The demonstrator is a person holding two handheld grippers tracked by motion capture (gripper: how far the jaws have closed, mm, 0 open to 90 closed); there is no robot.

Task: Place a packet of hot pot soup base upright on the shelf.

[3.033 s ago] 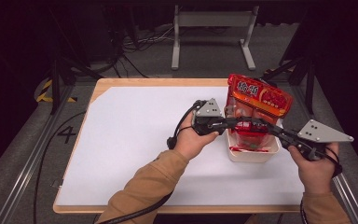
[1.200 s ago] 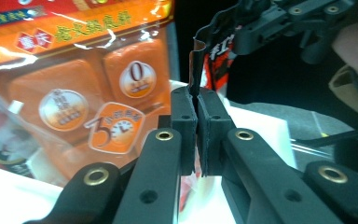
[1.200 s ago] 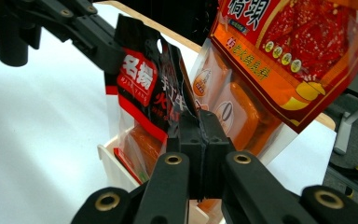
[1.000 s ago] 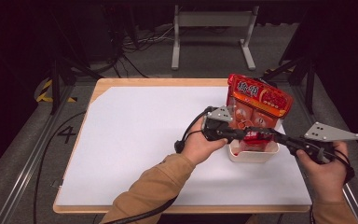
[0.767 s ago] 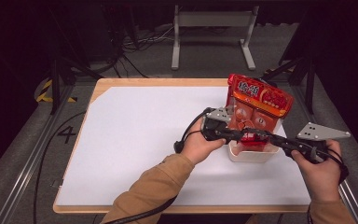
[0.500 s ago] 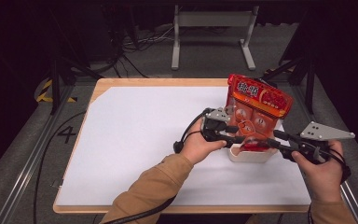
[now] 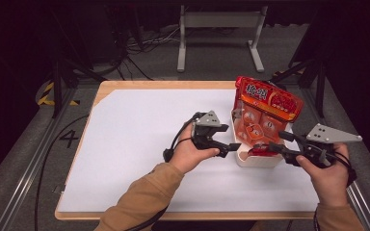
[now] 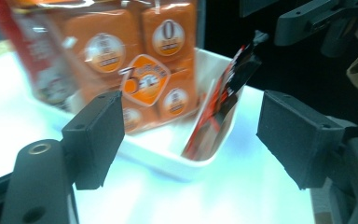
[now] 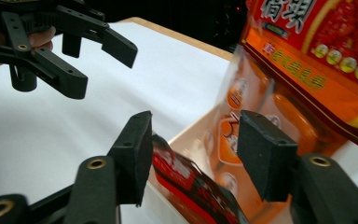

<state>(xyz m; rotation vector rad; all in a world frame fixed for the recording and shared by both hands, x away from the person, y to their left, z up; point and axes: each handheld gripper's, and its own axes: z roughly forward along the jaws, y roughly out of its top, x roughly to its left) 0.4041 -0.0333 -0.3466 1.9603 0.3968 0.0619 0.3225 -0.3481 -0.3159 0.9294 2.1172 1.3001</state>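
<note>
A tall orange-red snack bag stands in a white container on the table. A small red and black packet leans inside the container's near end. My left gripper hovers just left of the container; its jaws have just been opening and nothing is between them. My right gripper reaches in from the right. Its jaws have also just been opening, and they straddle the packet without pressing it. In the left gripper view, the packet and bag lie ahead.
The table is covered by a white sheet with bare room to the left and front. Its wooden edge runs along the back. Beyond it, a metal stand and cables lie on the dark floor.
Both grippers have opened. The left one drew back to the left, away from the bag. The red packet, held before, now rests in the container.
</note>
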